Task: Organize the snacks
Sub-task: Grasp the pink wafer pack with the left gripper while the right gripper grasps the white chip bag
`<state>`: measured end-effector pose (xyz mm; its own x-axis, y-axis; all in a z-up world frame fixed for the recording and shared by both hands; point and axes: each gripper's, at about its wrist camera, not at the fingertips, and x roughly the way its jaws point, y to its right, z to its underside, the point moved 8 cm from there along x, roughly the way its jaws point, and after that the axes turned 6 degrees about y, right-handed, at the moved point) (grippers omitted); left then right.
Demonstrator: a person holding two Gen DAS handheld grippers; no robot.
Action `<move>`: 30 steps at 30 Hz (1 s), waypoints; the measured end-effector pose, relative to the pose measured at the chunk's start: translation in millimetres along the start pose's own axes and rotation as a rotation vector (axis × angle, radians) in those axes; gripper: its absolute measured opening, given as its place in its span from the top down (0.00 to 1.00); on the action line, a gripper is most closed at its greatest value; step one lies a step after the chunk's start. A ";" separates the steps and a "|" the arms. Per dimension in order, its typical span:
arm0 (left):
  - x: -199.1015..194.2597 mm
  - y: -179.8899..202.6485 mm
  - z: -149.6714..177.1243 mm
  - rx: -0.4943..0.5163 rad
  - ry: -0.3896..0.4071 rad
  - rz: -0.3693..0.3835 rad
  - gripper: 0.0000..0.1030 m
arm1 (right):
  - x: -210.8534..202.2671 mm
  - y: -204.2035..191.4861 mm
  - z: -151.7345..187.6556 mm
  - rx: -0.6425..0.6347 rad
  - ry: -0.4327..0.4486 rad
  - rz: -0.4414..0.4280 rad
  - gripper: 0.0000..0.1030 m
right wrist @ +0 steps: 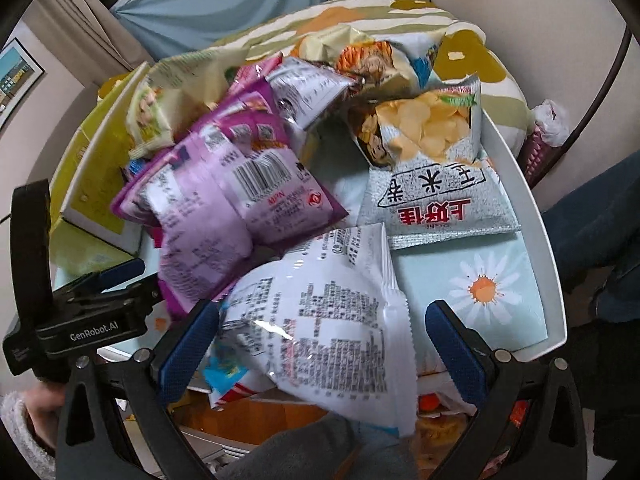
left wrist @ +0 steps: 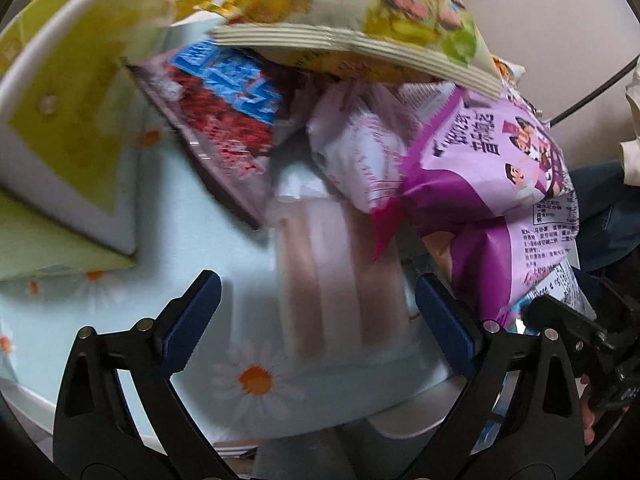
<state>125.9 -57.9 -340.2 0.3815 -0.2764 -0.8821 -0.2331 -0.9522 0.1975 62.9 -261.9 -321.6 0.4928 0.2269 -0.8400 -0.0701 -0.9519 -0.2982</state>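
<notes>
Two grippers hang wide open over a tray heaped with snack bags.
Left gripper straddles the pink-striped packet near the tray's edge; right gripper frames the white bag. Centre each before closing, clear of neighbours.

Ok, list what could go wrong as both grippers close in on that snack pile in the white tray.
1. The purple foil bag leans on the pale pink wafer pack that lies between the open left gripper; pulling the pack may topple the pile.
2. The white crinkly bag between the open right gripper overhangs the white tray's rim and could slide off.
3. The two grippers sit close together and might collide.
</notes>
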 end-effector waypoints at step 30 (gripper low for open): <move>0.4 11.0 43.0 -0.030 -0.059 -0.051 0.39 | 45.1 -1.8 -5.7 -0.028 -0.094 -0.130 0.27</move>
<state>85.0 -63.0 -356.8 0.3387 -0.2205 -0.9147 -0.1873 -0.9685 0.1641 90.2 -251.2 -356.4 0.4131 0.3657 -0.8341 0.0141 -0.9183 -0.3956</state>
